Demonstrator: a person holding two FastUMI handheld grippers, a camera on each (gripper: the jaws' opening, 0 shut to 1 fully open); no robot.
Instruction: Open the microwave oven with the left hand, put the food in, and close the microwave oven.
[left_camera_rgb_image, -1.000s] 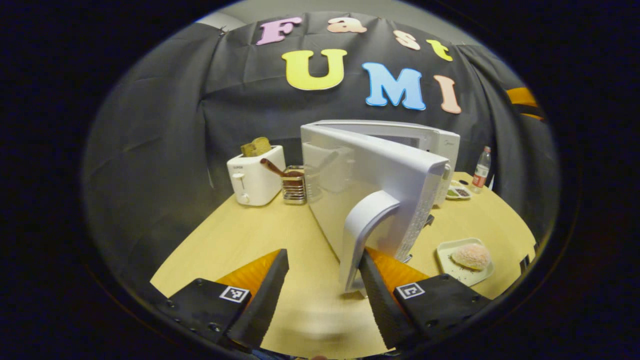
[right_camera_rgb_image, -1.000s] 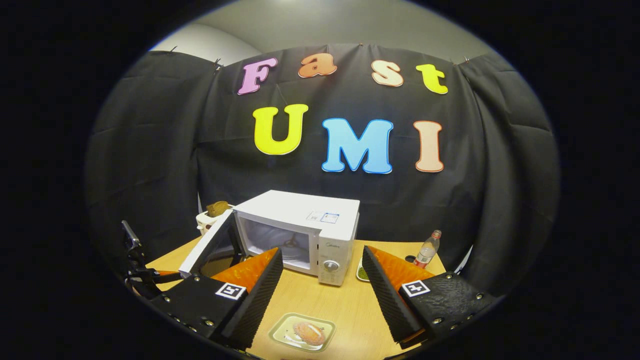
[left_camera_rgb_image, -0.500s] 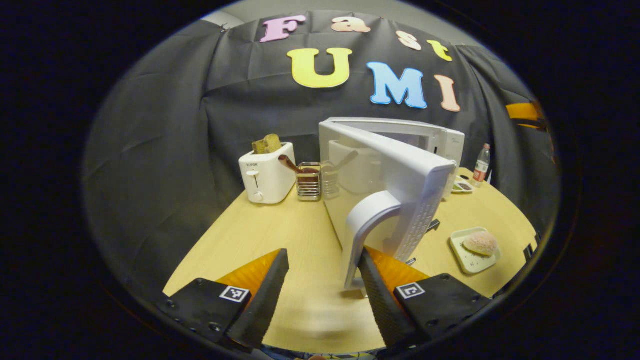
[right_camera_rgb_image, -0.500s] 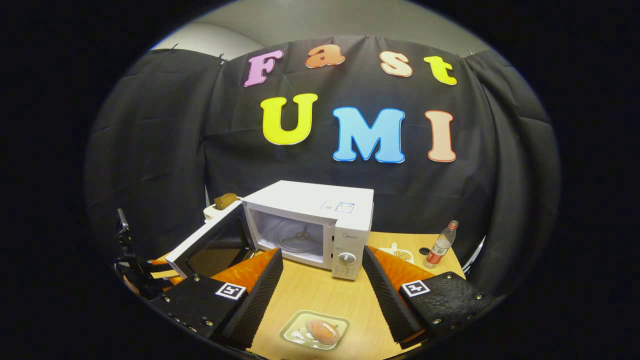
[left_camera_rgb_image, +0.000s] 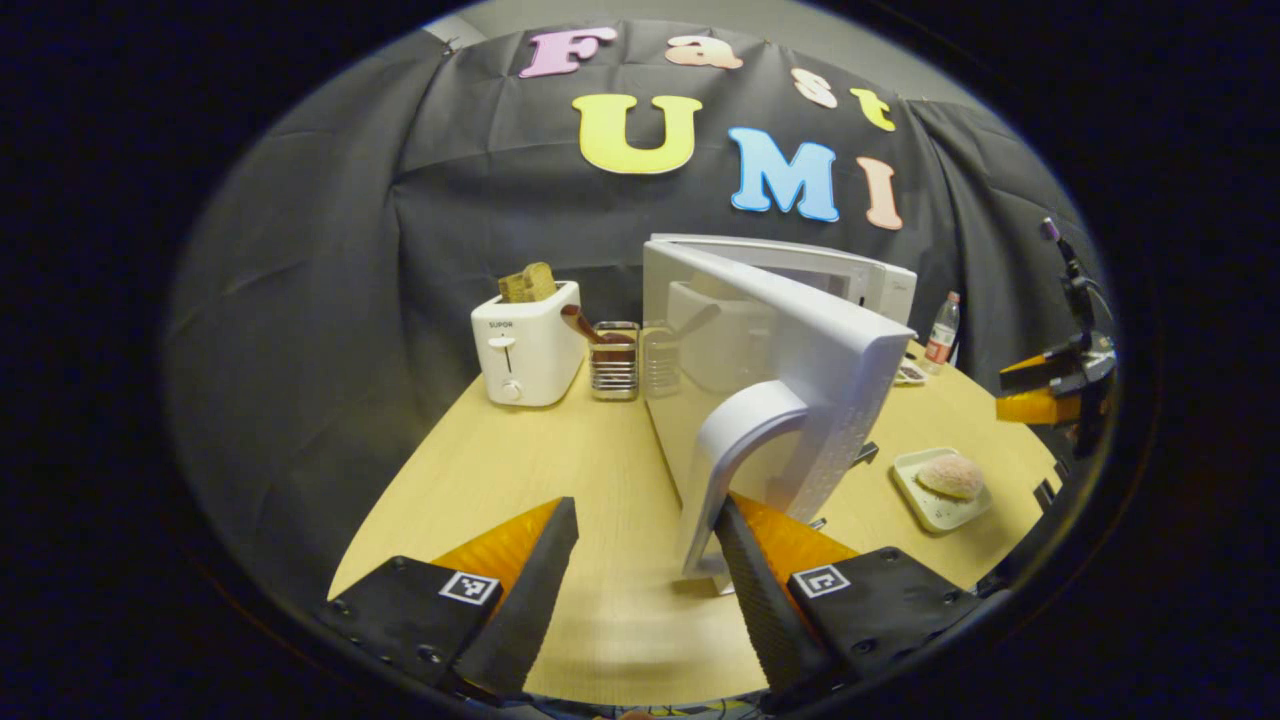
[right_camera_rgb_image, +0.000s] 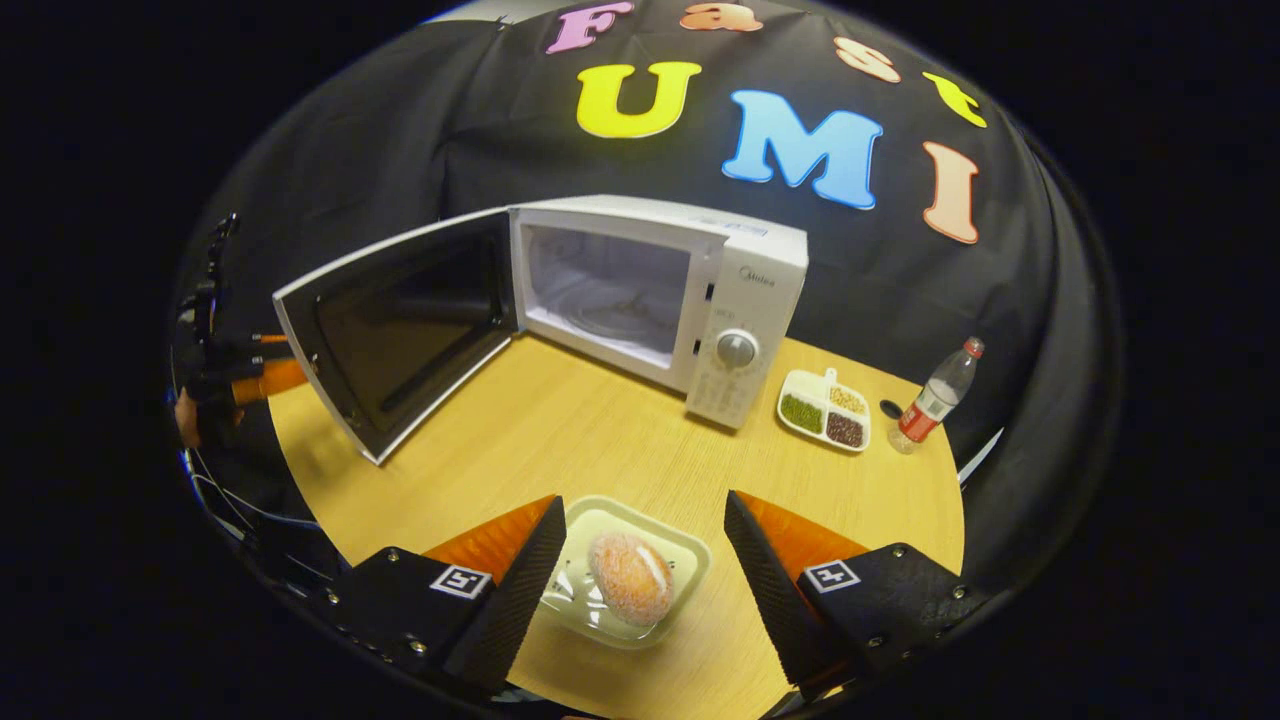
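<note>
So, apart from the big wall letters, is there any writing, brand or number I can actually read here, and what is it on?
"SUPOR": on the front of the toaster, above its lever.
"Midea": on the microwave, above its dial.
Keypad markings under the dial: too small to read.
Bottle label: too small to read.

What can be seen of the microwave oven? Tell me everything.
The microwave oven is a white box standing on the wooden table near the black cloth wall. Its side-hinged door is swung wide open to the left, dark inner window facing out, showing a pale cavity. A control panel with a round knob sits right of the cavity. The left tongs are open beside the door's curved white handle.
</note>
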